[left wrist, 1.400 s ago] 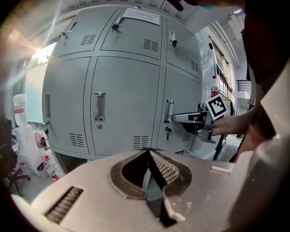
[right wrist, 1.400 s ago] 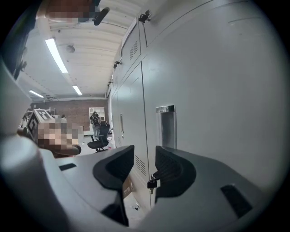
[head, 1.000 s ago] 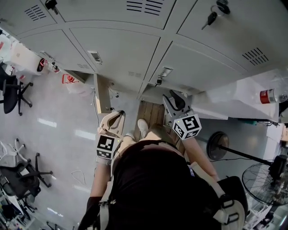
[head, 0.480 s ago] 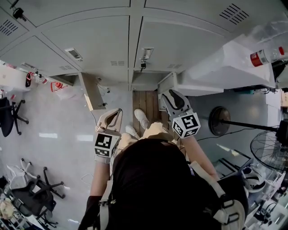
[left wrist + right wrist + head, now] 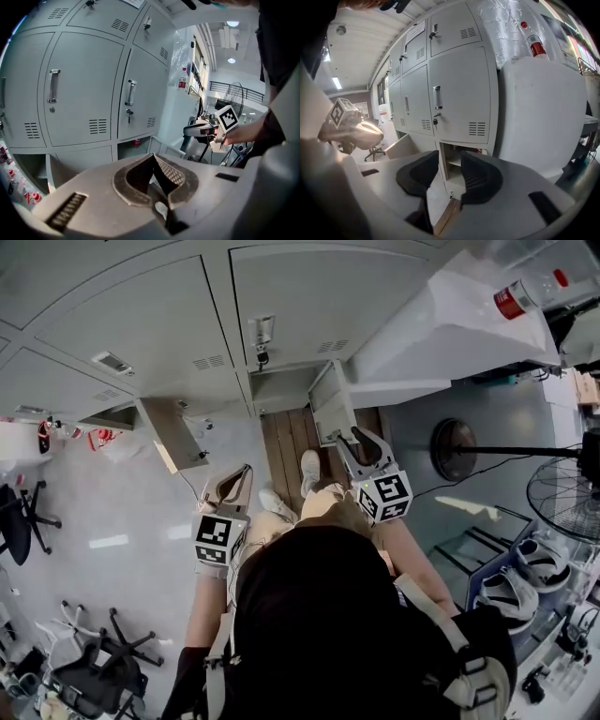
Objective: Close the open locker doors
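lockers: grey bank [image 5: 141, 324], upper doors all shut, so it's just the bottom row that's open
left open door: bottom row [image 5: 173, 435], swung way out over the floor, cubby behind it exposed
right open door: bottom row, next column over [image 5: 330, 401], also sticking out, right by the bank's right-hand end
left gripper: [image 5: 240, 480] jaws pinched together with nothing in them, hanging near the left open door, clear of it
right gripper: [image 5: 364, 440] jaws apart and empty, pointed at the right open door's cubby, near that door's free edge
side stuff: water bottle [image 5: 525, 292] up top, fan [image 5: 562, 498] off right
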Available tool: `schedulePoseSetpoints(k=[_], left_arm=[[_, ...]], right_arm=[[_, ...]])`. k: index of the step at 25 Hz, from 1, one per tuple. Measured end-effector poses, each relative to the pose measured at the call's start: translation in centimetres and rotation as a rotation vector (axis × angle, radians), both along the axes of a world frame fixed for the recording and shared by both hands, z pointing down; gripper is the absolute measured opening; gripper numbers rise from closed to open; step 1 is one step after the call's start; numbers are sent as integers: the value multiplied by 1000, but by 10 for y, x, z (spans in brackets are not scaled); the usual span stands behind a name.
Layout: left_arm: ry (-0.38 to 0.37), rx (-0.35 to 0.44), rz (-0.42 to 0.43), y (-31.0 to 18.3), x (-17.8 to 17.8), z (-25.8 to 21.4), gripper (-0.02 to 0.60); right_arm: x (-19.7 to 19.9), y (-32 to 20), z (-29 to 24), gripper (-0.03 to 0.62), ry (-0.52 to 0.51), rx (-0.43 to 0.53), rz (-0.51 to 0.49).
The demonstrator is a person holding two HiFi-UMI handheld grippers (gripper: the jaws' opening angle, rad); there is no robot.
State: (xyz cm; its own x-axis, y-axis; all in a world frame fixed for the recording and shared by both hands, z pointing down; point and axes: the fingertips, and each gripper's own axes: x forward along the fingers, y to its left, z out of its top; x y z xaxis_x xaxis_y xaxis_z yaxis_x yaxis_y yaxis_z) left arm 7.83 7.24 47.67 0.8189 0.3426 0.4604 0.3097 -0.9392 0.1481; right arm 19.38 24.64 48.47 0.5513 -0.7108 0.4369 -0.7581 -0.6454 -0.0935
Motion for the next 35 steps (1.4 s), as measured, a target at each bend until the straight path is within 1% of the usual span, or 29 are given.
schedulePoseSetpoints(k=[3,7,10,12,18,24,30,35], left_arm=[[1,2,34,11,5,3,9],[-44,1,52,23,9,13,9],[-52,0,62,35,16,18,9],[-70,6,63,42,18,21,9],[-110,23,34,54,25,28,9],[-152,40,-5,62,29,32,9],[-154,39,-36,68,36,32,9],[-151,34,-55,68,33,33,9]], right_arm=[[-2,16,16,144,-25,-20,30],[0,34,39,144,-64,-47,49],[5,47,55,146,-91,-61,56],[8,55,66,147,-110,-71,53],[19,69,102,152,-172,-96,19],[31,71,127,155,-217,-104,-28],[32,68,143,161,-261,-122,-82],[28,62,145,166,-272,-127,-114]])
